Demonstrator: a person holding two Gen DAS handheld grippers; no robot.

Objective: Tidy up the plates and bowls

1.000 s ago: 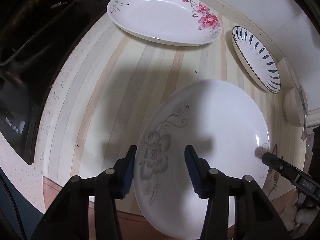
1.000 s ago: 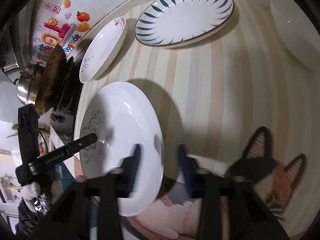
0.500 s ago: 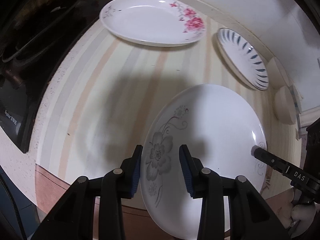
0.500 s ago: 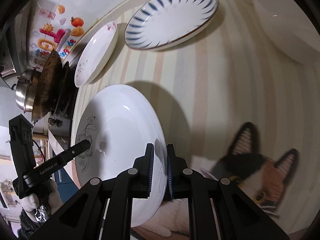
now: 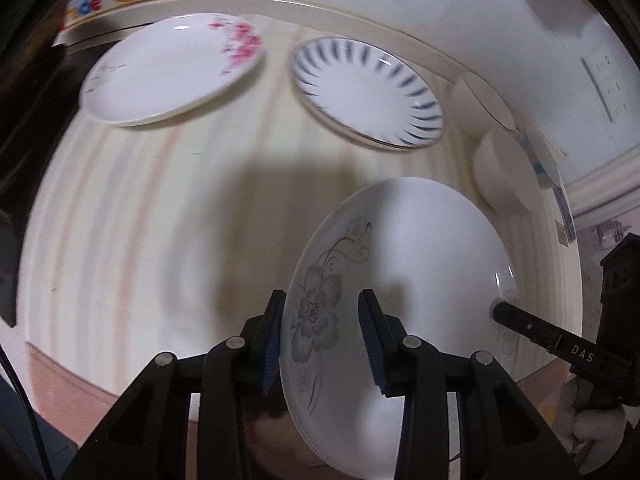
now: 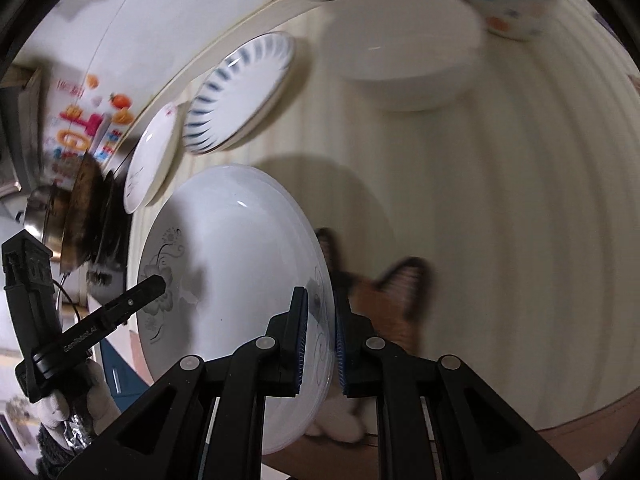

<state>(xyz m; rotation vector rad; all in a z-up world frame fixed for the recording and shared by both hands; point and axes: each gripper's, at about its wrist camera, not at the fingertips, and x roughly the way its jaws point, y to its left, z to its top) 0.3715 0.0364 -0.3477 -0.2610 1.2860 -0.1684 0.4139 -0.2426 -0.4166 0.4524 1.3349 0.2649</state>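
Both grippers hold one grey-flower plate [image 5: 404, 280], lifted and tilted above the striped mat [image 5: 160, 216]. The left gripper [image 5: 322, 340] has its jaws straddling the near rim: left pad on the rim edge, right pad over the plate face. Its jaws have just been closing onto this rim; contact on the inner pad is hard to confirm. The right gripper [image 6: 322, 348] has its jaws clamped tight on the opposite rim.

Progress: early, as I judge it. Nothing looks stacked yet. This plate is mid-carry, everything else sits apart on the mat.

Count, near to far:
- grey-flower plate: one, held.
- plain white bowls [image 5: 504, 176]: two in the left view, at the right side; the farther one is against the wall.
- blue-striped plate [image 5: 366, 92]: one, flat.
- pink-flower plate [image 5: 172, 68]: one, flat, beside the blue one.
- patterned bowl [image 6: 508, 4]: one, blurred, right view only.

Left to do: put plates together, nest bowls.
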